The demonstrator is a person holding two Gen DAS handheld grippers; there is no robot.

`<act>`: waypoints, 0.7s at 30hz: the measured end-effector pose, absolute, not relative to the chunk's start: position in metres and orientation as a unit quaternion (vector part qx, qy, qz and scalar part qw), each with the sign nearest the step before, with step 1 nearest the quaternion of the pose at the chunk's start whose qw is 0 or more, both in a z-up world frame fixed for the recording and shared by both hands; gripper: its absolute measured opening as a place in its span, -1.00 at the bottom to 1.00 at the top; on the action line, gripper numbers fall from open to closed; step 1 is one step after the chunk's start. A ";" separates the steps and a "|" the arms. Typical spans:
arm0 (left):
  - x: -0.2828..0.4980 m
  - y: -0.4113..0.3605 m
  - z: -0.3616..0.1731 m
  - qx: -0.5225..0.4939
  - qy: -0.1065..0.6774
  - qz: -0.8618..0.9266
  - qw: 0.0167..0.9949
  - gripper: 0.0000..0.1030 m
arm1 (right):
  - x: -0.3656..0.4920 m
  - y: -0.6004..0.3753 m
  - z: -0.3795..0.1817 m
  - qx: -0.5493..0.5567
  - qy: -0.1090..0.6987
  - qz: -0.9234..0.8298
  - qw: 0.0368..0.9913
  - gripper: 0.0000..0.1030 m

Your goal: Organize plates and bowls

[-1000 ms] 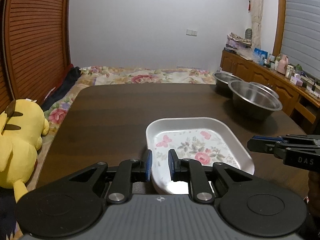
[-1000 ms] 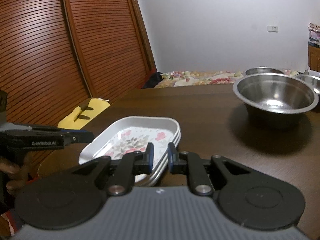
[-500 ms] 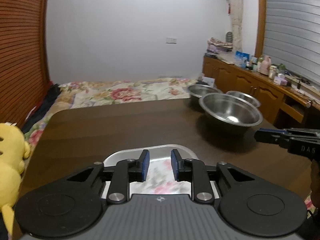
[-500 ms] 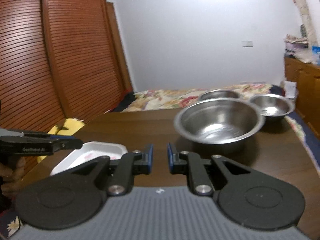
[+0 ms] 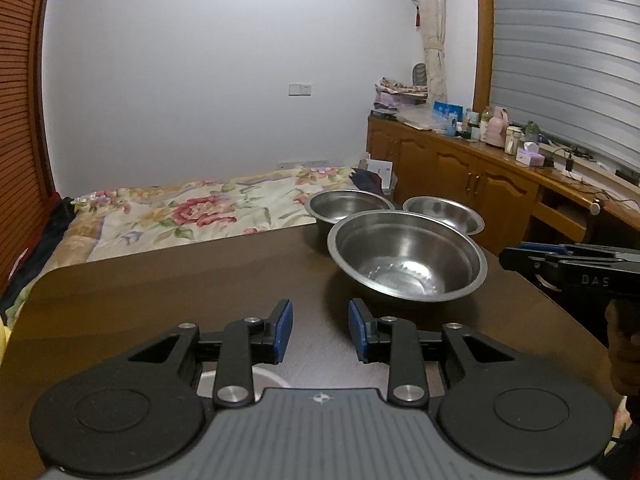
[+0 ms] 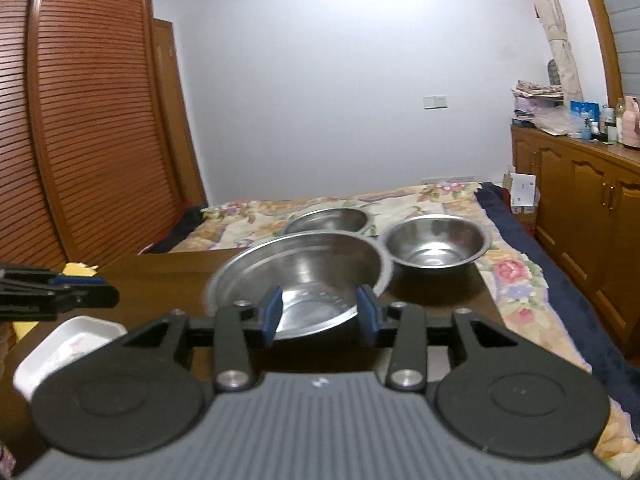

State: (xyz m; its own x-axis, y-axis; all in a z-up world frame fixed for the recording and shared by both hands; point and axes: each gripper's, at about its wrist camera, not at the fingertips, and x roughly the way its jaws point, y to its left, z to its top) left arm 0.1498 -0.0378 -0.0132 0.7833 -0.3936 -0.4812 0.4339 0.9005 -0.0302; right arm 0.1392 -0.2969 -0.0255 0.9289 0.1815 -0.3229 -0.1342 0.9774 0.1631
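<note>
Reaching toward the bowls, we are holding the right gripper (image 6: 319, 314) spread wide and empty, its jaws framing the large steel bowl (image 6: 304, 276) at frame centre. Our left gripper (image 5: 320, 334) is hanging parted, empty. Next we are likely closing on that near rim; smaller bowls (image 6: 436, 246) sit beyond, upper right.

Left gripper (image 5: 320, 332) jaws apart; right gripper (image 6: 319, 316) likewise
</note>
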 end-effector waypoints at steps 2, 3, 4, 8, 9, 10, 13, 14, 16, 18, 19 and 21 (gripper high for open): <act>0.157 -0.044 -0.015 0.042 0.248 -0.216 0.944 -0.35 | 0.148 -0.302 -0.029 0.075 0.171 0.080 0.979 -0.09; 0.161 -0.047 -0.015 0.041 0.249 -0.215 0.943 -0.35 | 0.151 -0.305 -0.030 0.078 0.171 0.080 0.979 -0.09; 0.165 -0.049 -0.015 0.041 0.251 -0.215 0.943 -0.35 | 0.155 -0.306 -0.031 0.079 0.171 0.081 0.979 -0.09; 0.177 -0.060 -0.017 0.036 0.258 -0.210 0.942 -0.34 | 0.166 -0.310 -0.036 0.085 0.175 0.087 0.977 -0.08; 0.179 -0.062 -0.017 0.033 0.259 -0.209 0.942 -0.34 | 0.170 -0.311 -0.037 0.087 0.177 0.089 0.976 -0.08; 0.182 -0.063 -0.018 0.029 0.261 -0.207 0.943 -0.33 | 0.173 -0.312 -0.037 0.088 0.178 0.090 0.976 -0.07; 0.189 -0.068 -0.019 0.022 0.266 -0.204 0.942 -0.31 | 0.181 -0.315 -0.040 0.092 0.182 0.090 0.975 -0.03; 0.191 -0.070 -0.019 0.021 0.267 -0.204 0.942 -0.31 | 0.183 -0.316 -0.042 0.096 0.184 0.090 0.974 -0.01; 0.195 -0.074 -0.020 0.020 0.271 -0.203 0.941 -0.31 | 0.184 -0.318 -0.042 0.102 0.186 0.091 0.973 -0.01; 0.199 -0.077 -0.020 0.015 0.272 -0.202 0.941 -0.31 | 0.185 -0.320 -0.043 0.106 0.187 0.094 0.972 -0.01; 0.201 -0.077 -0.021 0.013 0.273 -0.201 0.941 -0.30 | 0.185 -0.320 -0.044 0.107 0.188 0.096 0.972 -0.01; 0.205 -0.080 -0.022 0.010 0.277 -0.200 0.940 -0.30 | 0.185 -0.321 -0.045 0.111 0.188 0.098 0.971 -0.01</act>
